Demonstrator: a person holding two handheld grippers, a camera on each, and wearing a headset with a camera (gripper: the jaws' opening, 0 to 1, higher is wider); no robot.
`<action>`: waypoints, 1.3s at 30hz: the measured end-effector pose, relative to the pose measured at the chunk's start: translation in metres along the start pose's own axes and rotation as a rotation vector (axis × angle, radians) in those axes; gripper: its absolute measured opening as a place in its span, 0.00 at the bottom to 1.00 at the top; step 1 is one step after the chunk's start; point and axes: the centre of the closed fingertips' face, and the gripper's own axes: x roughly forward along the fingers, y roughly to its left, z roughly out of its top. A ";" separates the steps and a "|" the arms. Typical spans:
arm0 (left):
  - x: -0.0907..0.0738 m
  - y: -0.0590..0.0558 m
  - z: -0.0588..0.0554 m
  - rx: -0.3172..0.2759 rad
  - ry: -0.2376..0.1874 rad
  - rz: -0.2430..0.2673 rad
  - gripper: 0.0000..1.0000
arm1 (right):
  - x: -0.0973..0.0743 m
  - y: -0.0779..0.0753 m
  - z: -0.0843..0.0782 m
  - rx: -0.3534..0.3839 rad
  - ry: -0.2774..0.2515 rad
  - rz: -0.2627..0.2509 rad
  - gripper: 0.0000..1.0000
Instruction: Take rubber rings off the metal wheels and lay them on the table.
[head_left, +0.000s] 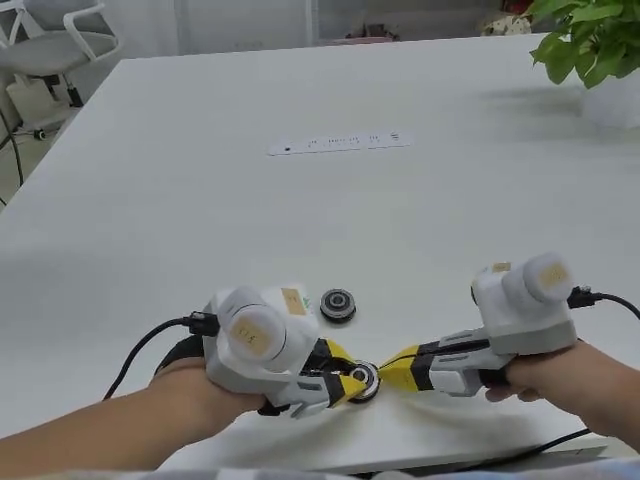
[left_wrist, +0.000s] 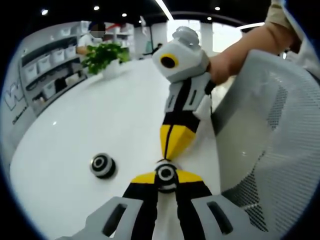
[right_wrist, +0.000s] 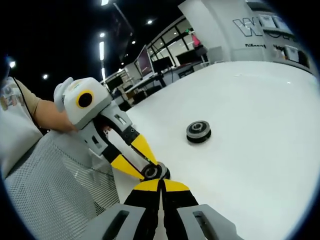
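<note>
Your left gripper (head_left: 346, 383) squeezes wheel (head_left: 363, 379); right gripper (head_left: 386, 366) pinched shut at its edge. Second wheel (head_left: 338, 305) waits on table (head_left: 300, 220), ring (right_wrist: 199, 136) still on.

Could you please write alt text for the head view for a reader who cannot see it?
Two hand-held grippers meet at a metal wheel near the front edge of the white table: the left gripper clamps it, the shut right gripper touches it. A second wheel lies behind them.

Wheels: 2 pcs, loose wheel (head_left: 338, 305) on tabletop (head_left: 200, 210), held wheel (head_left: 362, 378). Grippers: 2, left gripper (head_left: 348, 380), right gripper (head_left: 386, 368). Power strip (head_left: 340, 143): 1. Plant (head_left: 590, 40): 1.
</note>
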 end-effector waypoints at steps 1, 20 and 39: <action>0.000 0.000 0.000 0.000 0.001 0.001 0.13 | 0.000 0.000 0.000 0.009 -0.004 0.003 0.00; 0.000 0.001 0.000 -0.011 0.019 0.026 0.12 | 0.002 0.006 0.005 0.066 -0.022 0.036 0.00; 0.002 0.000 0.001 -0.001 0.020 0.027 0.12 | 0.006 0.029 0.011 0.093 -0.044 0.139 0.00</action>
